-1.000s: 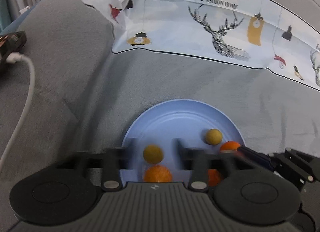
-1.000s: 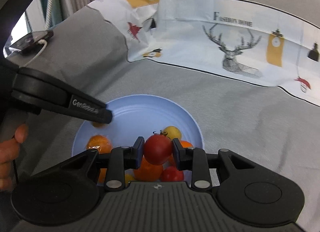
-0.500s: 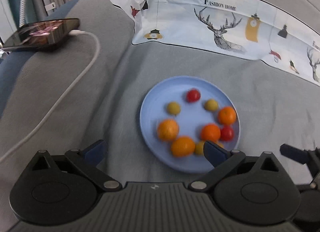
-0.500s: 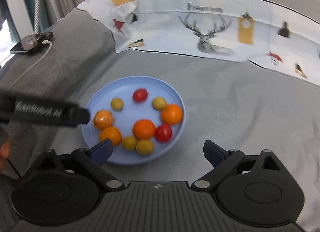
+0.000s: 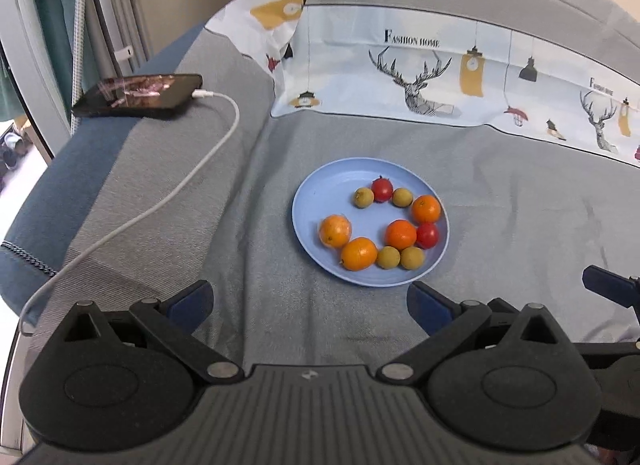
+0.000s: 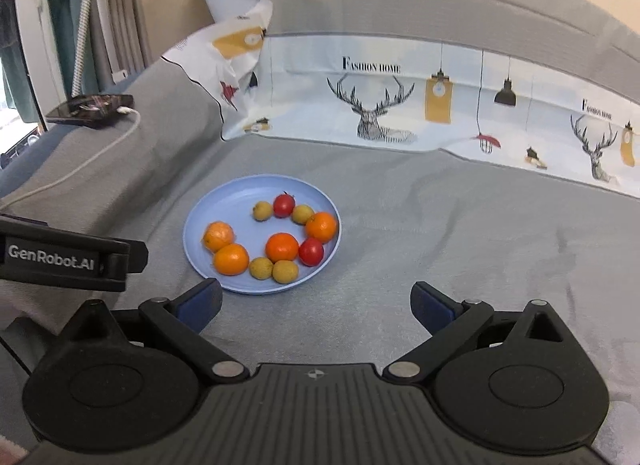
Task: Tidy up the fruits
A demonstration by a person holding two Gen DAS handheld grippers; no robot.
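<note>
Your right gripper (image 6: 316, 301) has let go of the red tomato (image 6: 284, 205), now on the blue plate (image 6: 224, 205); its jaws are opening, empty. Your left gripper (image 5: 310, 303) stands spread, seemingly farther back.

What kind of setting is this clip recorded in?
Probably a home bedroom: a grey bed cover with a deer-print pillow, a charging phone at the bed's edge, and a blue plate of fruit.

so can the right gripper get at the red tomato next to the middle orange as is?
Probably yes: the right gripper is opening, empty, with bare blanket up to the plate. The tomato touches an orange, so a tight pinch.
</note>
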